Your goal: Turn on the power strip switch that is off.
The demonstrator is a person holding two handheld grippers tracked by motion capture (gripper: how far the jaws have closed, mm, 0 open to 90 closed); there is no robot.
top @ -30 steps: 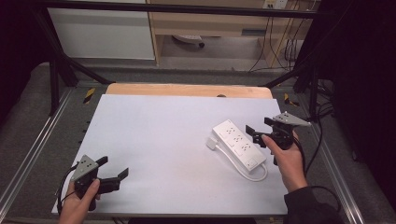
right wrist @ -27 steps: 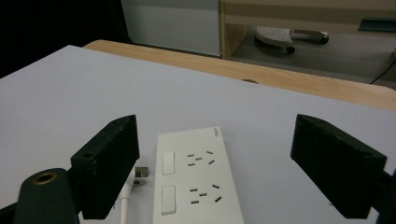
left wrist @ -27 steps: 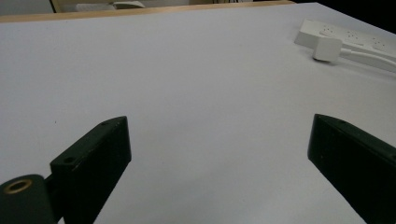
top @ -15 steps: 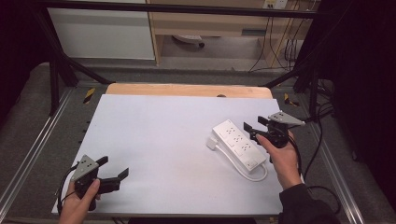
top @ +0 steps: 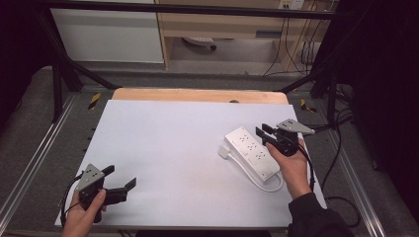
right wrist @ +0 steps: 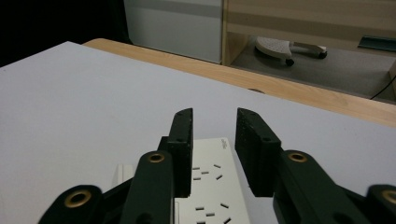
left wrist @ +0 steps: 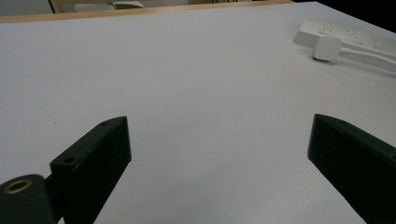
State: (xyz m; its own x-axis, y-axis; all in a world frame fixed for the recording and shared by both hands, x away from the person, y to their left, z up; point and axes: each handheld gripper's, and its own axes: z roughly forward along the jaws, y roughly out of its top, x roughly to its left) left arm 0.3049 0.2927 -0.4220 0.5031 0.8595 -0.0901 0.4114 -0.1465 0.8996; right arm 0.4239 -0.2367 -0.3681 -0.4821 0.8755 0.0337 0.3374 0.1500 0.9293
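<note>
Diagonally, the power strip runs near-right to far-left; right claw above, closing, grasping nothing.

My white tabletop has a wooden edge strip along its far side. Beyond that strip lies grey floor, with a white cabinet and a wooden shelf unit. Black frame bars flank the tabletop; cables hang beside the shelf unit.
</note>
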